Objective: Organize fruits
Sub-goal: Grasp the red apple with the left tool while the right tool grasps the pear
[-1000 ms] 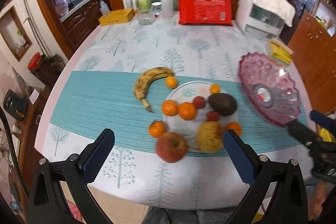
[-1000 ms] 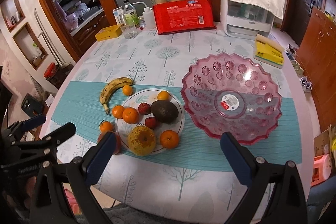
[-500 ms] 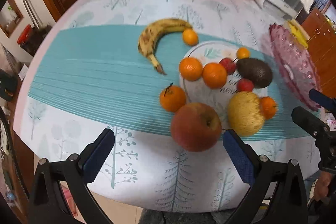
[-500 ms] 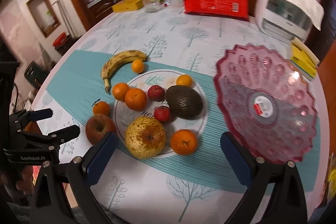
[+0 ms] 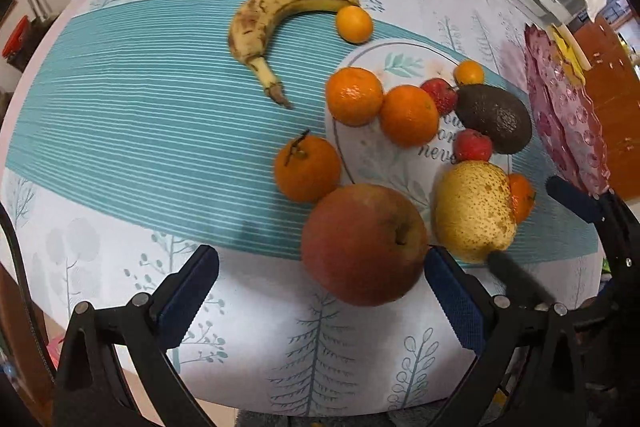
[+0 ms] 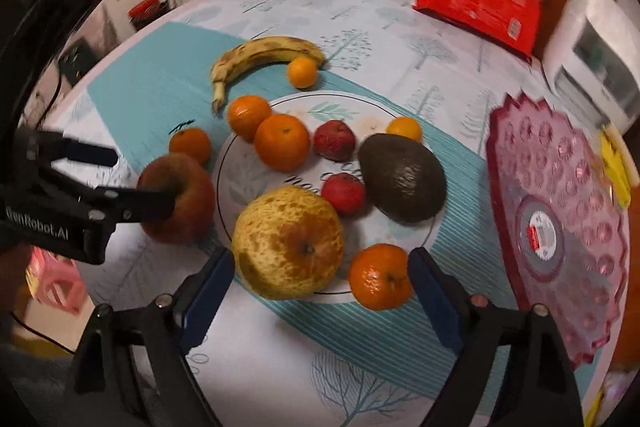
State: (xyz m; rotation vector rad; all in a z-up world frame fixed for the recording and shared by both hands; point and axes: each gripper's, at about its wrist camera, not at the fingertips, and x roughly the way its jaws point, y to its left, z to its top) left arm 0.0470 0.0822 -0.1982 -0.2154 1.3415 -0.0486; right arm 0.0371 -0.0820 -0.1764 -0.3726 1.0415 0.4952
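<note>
**Between both sets of jaws: fruit on a patterned surface**

Between the spread jaws of the left gripper (image 5: 320,287) sits a round, smooth red apple (image 5: 363,243), close against the right pad, with clear space to the left pad; nothing is pinched. Just beyond it lie a stemmed orange (image 5: 307,167) and a curved, brown-spotted banana (image 5: 280,15) on the teal striped cloth (image 5: 120,99).

The right gripper (image 6: 320,291) points steeply down, its jaws closing though not yet pressing anything. Between them are a rough, speckled yellow pear (image 6: 287,242) by the left pad and a small glossy orange (image 6: 380,277) by the right pad, both at the near rim of a printed white plate (image 6: 384,107). Beyond them rests a dark, pebbly avocado (image 6: 402,177). To the right of these jaws stands a scalloped pink glass bowl (image 6: 560,227), holding no fruit.
</note>
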